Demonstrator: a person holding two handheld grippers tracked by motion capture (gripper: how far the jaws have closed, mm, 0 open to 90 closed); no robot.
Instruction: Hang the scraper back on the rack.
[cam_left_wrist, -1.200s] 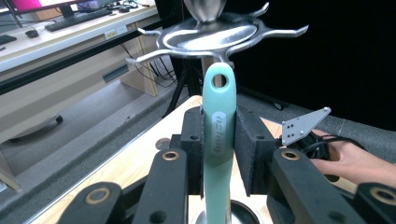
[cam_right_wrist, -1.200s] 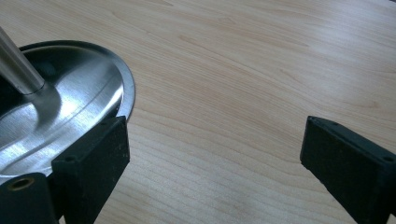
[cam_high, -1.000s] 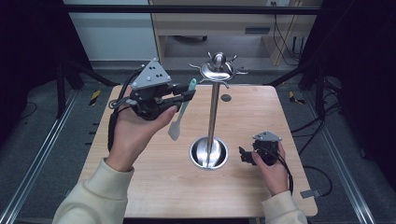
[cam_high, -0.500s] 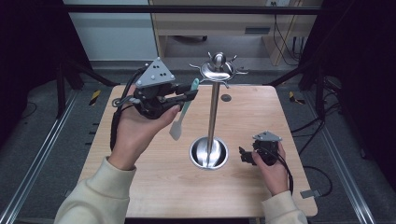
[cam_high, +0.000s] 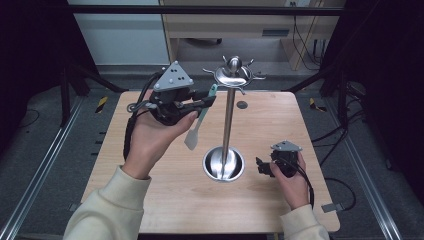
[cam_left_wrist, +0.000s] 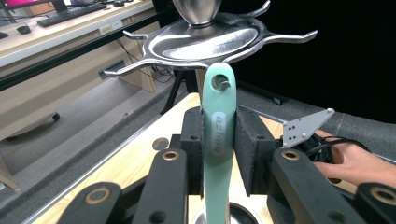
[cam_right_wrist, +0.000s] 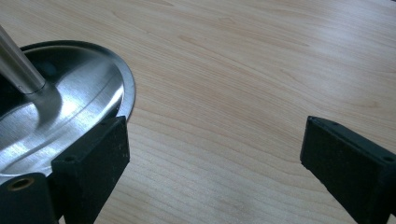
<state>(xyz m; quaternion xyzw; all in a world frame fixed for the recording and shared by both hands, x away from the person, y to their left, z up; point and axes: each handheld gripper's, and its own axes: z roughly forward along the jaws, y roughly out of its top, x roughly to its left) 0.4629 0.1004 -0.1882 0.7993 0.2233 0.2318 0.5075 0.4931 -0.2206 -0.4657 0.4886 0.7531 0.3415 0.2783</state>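
Observation:
A spatula with a teal handle (cam_left_wrist: 218, 135) and a pale blade (cam_high: 192, 138) hangs down from my left gripper (cam_high: 208, 101), which is shut on the handle. The handle's hanging hole (cam_left_wrist: 219, 84) is just below a hook of the metal stand's crown (cam_left_wrist: 205, 39). The stand has a thin pole (cam_high: 228, 120) rising from a round steel base (cam_high: 223, 164). My right gripper (cam_high: 261, 167) rests low on the table just right of the base, open with nothing between its jaws (cam_right_wrist: 215, 154). The base rim (cam_right_wrist: 122, 88) lies beside its left jaw.
The wooden table (cam_high: 310, 130) has a small round hole (cam_high: 242, 105) near its far edge. Black frame rails and floor surround the table. The person's right hand (cam_left_wrist: 355, 163) and its grey plate (cam_left_wrist: 306, 127) appear behind the spatula in the left gripper view.
My left gripper has carried the spatula a little to the right, closer to the stand's hooked crown. The right gripper has stayed still.

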